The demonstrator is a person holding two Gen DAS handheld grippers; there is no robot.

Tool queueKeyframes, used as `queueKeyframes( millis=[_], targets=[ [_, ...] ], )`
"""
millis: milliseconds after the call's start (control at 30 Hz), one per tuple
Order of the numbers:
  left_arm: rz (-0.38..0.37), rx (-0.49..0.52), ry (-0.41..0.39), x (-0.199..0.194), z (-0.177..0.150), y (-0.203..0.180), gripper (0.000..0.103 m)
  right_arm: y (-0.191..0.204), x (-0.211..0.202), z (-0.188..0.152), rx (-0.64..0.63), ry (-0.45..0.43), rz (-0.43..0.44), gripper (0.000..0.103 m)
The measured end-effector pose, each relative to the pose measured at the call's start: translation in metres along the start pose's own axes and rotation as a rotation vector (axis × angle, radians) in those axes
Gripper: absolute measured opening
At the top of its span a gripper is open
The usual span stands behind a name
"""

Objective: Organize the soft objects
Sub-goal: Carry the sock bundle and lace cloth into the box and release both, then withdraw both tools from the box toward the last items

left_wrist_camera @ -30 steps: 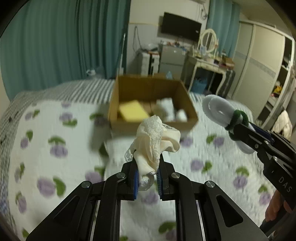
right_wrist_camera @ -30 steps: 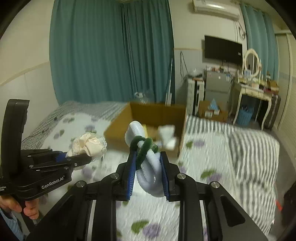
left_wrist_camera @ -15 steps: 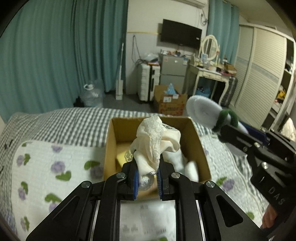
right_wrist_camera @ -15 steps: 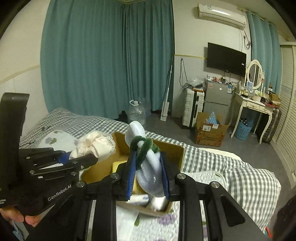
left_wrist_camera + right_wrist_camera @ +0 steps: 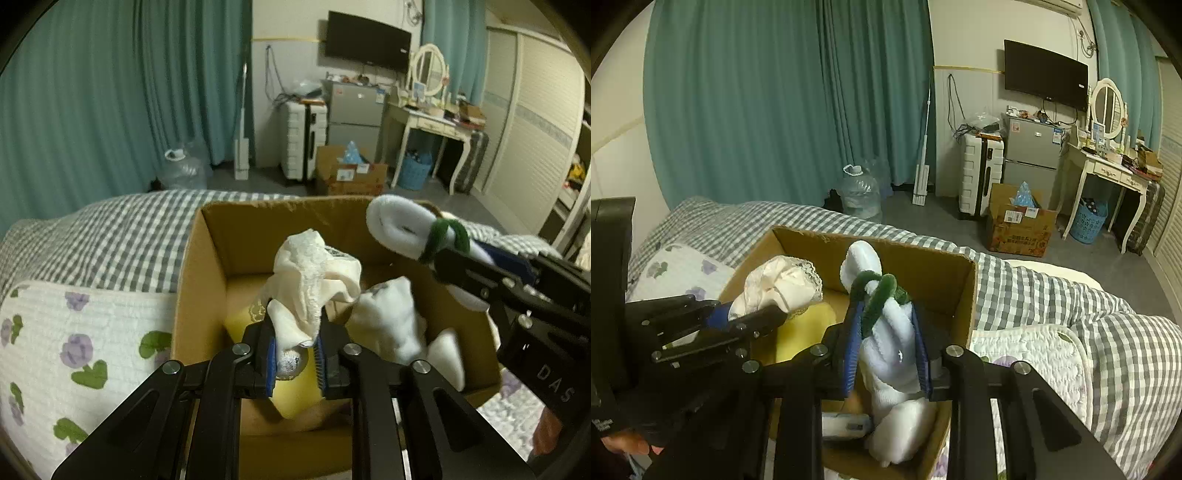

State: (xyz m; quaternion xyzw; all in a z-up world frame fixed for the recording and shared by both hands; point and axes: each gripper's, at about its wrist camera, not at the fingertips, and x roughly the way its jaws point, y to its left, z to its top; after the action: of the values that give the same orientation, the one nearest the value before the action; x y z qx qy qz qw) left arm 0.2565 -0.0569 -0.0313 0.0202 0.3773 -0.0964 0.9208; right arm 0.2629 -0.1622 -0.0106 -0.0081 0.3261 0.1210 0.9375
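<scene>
- My left gripper (image 5: 295, 354): clamped on cream lace cloth (image 5: 314, 273); held over the box (image 5: 207, 258)
- My right gripper (image 5: 886, 347): clamped on white sock (image 5: 890, 339); over the box, right of the cloth
- Box: on the bed (image 5: 74, 332); holds yellow sponge (image 5: 295, 391), white socks (image 5: 388, 321)

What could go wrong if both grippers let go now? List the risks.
1. The left gripper and right gripper are crowded over the same cardboard box; they could bump.
2. The white sock bundle hangs near the box's right wall and might land on its rim.
3. The cream lace cloth could snag on the pads instead of dropping.
</scene>
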Motion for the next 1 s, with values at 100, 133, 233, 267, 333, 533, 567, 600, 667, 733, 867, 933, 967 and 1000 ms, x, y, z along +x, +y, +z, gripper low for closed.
queueKeyframes(
  millis=[100,133,233,267,333,533,567,600,667,733,867,933,967,1000],
  targets=[
    [0.007,-0.006,-0.002,-0.001,-0.002,0.0,0.025,-0.003,0.0,-0.001,0.026,-0.002,0.007,0.034],
    [0.007,-0.01,0.003,-0.003,-0.002,0.001,0.029,-0.003,-0.003,0.0,0.034,-0.002,0.002,0.038],
    [0.027,-0.012,-0.008,-0.018,-0.002,0.003,0.052,-0.004,-0.019,0.003,0.031,-0.018,-0.036,0.054],
    [0.036,-0.008,-0.022,-0.026,-0.002,0.004,0.06,-0.004,-0.028,0.004,0.028,-0.024,-0.041,0.062],
    [0.054,0.011,-0.054,-0.048,-0.001,0.006,0.072,-0.002,-0.049,0.007,0.019,-0.042,-0.065,0.064],
    [0.093,0.038,-0.131,-0.124,-0.006,0.015,0.095,0.007,-0.132,0.011,0.004,-0.106,-0.102,0.093],
    [0.097,0.033,-0.139,-0.135,-0.008,0.016,0.1,0.01,-0.142,0.012,-0.002,-0.112,-0.111,0.096],
    [0.099,0.028,-0.153,-0.149,-0.012,0.019,0.103,0.015,-0.156,0.012,-0.011,-0.117,-0.123,0.097],
    [0.102,0.025,-0.179,-0.171,-0.019,0.023,0.103,0.024,-0.18,0.008,-0.023,-0.123,-0.131,0.103],
    [0.109,0.031,-0.189,-0.187,-0.028,0.024,0.103,0.031,-0.196,0.003,-0.03,-0.131,-0.131,0.103],
    [0.122,0.012,-0.199,-0.202,-0.052,0.026,0.103,0.047,-0.214,-0.02,-0.039,-0.127,-0.107,0.103],
    [0.123,-0.005,-0.181,-0.199,-0.07,0.027,0.103,0.057,-0.212,-0.035,-0.053,-0.109,-0.094,0.103],
    [0.122,-0.014,-0.17,-0.197,-0.079,0.028,0.103,0.062,-0.208,-0.043,-0.064,-0.099,-0.09,0.103],
    [0.124,-0.024,-0.158,-0.193,-0.089,0.028,0.103,0.066,-0.2,-0.053,-0.076,-0.085,-0.089,0.103]
  ],
)
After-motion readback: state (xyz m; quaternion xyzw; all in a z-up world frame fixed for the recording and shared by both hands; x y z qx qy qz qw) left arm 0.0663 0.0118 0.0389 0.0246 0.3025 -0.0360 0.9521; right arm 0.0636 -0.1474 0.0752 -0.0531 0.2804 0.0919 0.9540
